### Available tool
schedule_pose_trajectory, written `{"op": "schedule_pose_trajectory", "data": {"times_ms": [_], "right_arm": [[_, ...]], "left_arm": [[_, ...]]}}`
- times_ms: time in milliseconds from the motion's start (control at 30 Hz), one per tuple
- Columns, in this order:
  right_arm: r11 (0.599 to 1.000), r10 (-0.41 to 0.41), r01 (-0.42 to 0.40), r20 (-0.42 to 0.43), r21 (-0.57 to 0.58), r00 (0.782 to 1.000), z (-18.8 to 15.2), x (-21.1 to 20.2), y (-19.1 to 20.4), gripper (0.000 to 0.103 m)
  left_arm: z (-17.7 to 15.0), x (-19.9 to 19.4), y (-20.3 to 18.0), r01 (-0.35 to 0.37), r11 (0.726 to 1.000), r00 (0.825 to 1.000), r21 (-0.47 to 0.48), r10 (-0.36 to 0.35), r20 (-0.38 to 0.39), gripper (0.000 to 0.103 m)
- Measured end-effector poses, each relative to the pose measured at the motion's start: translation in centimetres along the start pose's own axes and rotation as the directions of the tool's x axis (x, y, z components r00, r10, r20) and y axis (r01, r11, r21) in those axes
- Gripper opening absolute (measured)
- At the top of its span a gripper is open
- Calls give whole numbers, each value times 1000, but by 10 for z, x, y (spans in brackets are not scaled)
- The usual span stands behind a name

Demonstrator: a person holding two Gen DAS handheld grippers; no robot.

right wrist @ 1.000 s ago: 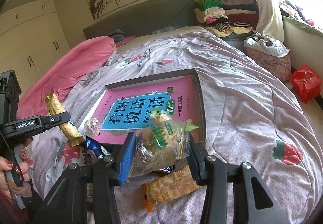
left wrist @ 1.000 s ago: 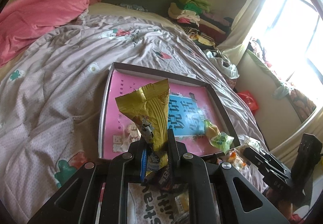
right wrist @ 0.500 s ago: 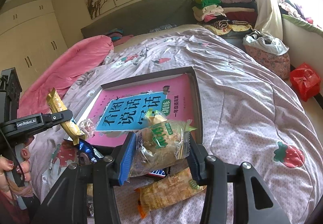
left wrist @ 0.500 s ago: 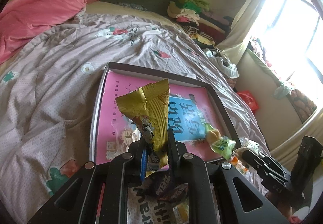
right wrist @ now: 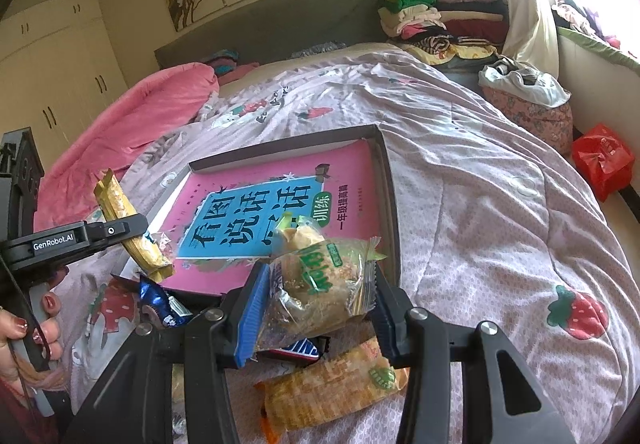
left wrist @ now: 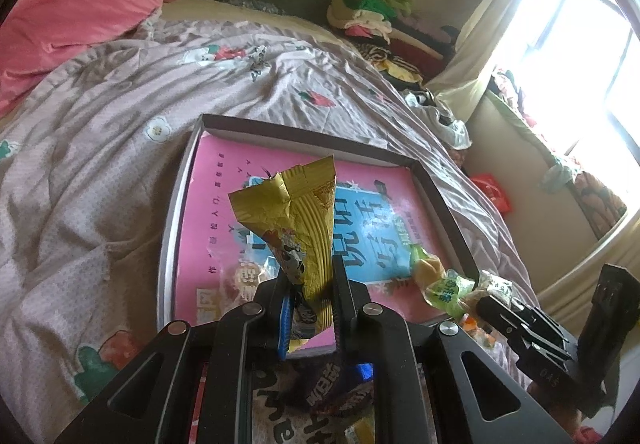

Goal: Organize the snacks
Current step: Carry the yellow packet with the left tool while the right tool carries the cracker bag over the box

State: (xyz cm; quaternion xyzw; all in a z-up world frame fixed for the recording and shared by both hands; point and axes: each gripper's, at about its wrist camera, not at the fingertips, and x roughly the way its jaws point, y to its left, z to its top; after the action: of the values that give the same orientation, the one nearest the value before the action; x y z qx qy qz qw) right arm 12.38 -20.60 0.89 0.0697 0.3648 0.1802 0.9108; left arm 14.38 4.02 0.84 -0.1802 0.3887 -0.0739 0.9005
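both grippers [left wrist: 310, 290] [right wrist: 316, 298] w/ snacks

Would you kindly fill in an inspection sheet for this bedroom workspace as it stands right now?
Surface: rumpled quilt with strawberry print, on a bed.
Job's things: shallow box with a pink book inside; gold snack packet; clear pastry packet; a small green-labelled packet at the box's near corner.
Clutter: orange snack bar and blue wrapper loose on the quilt.
Grippers: left gripper shut on the gold snack packet; right gripper shut on the clear pastry packet.
Cables: nothing seen.
Surroundings: pink duvet, folded clothes, red bag, wardrobe.
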Motion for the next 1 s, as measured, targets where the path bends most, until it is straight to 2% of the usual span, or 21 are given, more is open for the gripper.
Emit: {"op": "schedule_pose_trajectory", "data": {"times_ms": [300, 1000], "right_arm": [[999, -25, 24, -4, -40, 1000, 1, 10, 7, 48], [998, -40, 40, -6, -54, 999, 6, 28, 10, 48]], "left_arm": [[-3, 13, 0, 34, 999, 999, 9, -34, -19, 16], [-8, 27, 1, 39, 999, 999, 16, -38, -30, 16]]}}
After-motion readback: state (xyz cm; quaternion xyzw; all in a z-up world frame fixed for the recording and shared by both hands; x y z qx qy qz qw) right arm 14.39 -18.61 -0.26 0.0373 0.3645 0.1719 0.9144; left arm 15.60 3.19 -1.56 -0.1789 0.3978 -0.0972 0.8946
